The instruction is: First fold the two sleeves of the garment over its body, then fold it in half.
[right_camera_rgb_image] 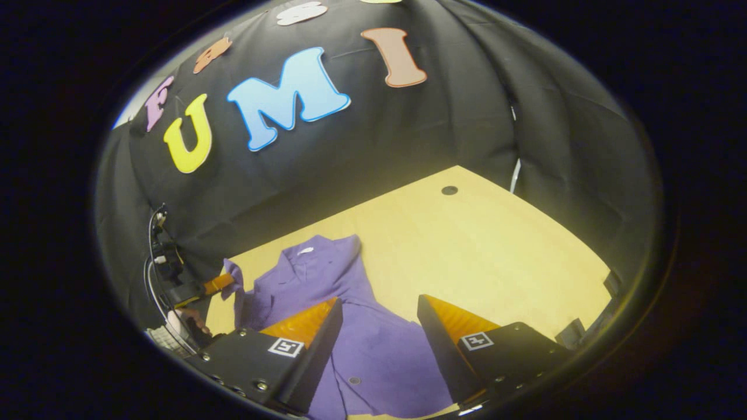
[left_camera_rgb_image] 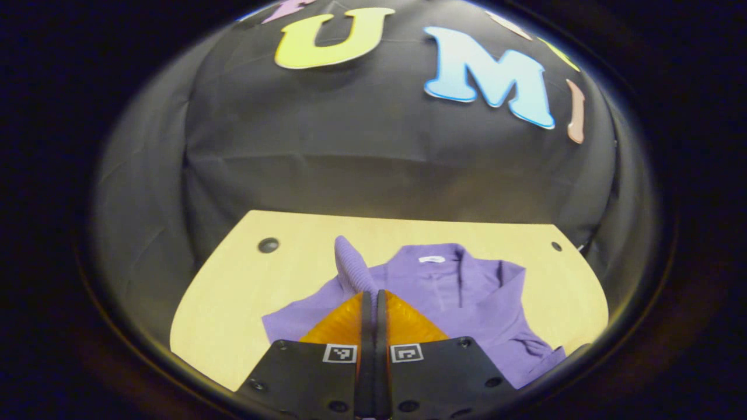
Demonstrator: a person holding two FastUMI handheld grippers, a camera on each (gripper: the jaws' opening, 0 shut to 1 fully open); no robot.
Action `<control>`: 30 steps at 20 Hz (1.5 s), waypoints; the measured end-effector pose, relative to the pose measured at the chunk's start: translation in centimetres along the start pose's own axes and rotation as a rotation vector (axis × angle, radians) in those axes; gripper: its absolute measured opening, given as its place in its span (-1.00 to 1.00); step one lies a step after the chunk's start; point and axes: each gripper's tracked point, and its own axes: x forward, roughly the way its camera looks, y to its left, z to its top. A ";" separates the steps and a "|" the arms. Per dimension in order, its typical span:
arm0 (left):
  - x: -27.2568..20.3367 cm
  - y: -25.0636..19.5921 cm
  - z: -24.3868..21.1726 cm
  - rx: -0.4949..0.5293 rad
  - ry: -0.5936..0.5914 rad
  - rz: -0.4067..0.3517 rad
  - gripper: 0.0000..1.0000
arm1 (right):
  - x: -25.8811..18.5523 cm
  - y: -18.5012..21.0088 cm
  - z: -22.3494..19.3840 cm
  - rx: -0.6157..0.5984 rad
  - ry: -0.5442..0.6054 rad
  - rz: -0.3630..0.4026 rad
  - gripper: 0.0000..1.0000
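Lying collar-away: purple garment [left_camera_rgb_image: 443,286] lengthwise.

The left gripper view is taken from low over the near edge of the table [left_camera_rgb_image: 233,291], facing the booth's back wall, with the purple garment [left_camera_rgb_image: 467,291] seen close ahead. The right gripper view is taken from higher and to the garment's [right_camera_rgb_image: 373,350] right, angled across the table [right_camera_rgb_image: 496,251]. Garment, table and wall are shared by both.
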 end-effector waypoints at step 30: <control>-1.2 -18.5 -2.2 0.190 0.071 -0.231 0.51 | -1.6 -8.0 -4.3 0.052 0.097 -0.057 0.64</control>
